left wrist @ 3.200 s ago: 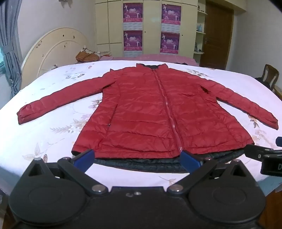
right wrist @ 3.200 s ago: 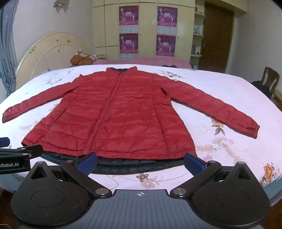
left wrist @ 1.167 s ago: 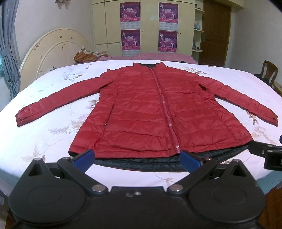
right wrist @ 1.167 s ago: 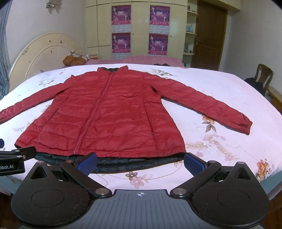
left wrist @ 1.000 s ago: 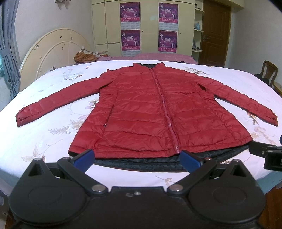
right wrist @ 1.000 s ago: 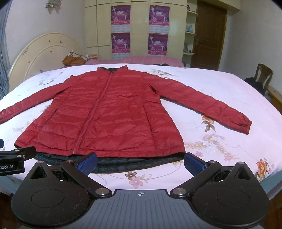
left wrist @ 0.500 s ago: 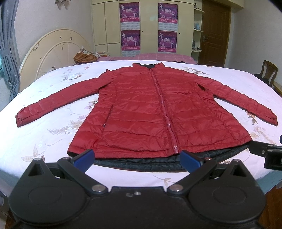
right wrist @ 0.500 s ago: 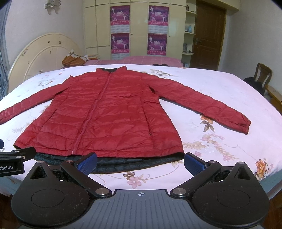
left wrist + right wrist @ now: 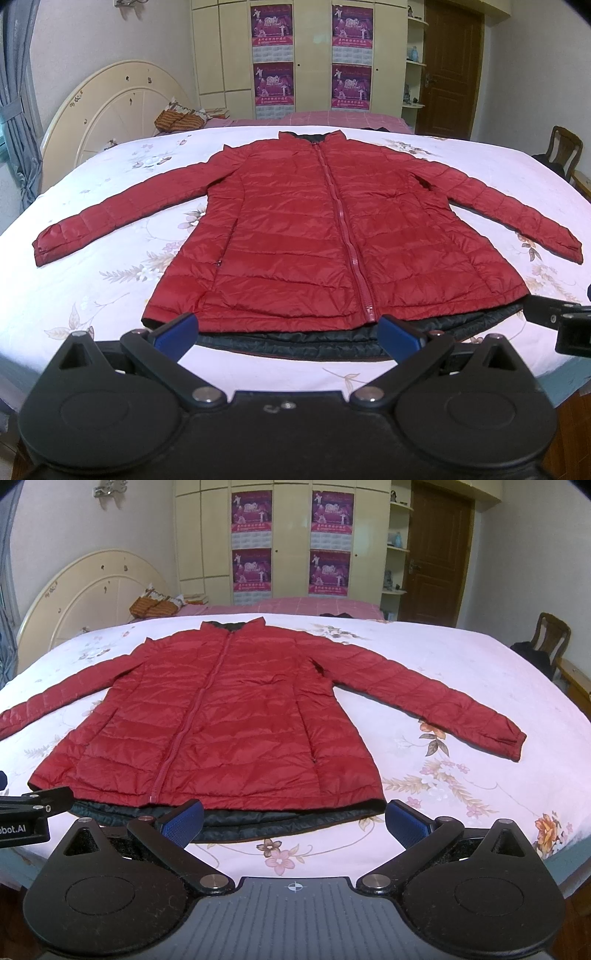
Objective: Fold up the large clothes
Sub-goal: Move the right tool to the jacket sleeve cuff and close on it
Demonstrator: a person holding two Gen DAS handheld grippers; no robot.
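Lying flat: red jacket (image 9: 332, 236), zipped, sleeves spread.

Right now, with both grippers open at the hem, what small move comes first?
Probably reach the left gripper toward the red quilted jacket's left sleeve cuff. The jacket lies flat and zipped, both sleeves spread wide, nothing folded yet, and both grippers are empty.

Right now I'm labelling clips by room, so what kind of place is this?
Most likely a home bedroom: the red puffer jacket lies spread flat on a bed with a floral sheet, a rounded cream headboard stands at the left, and a tall wardrobe lines the far wall.
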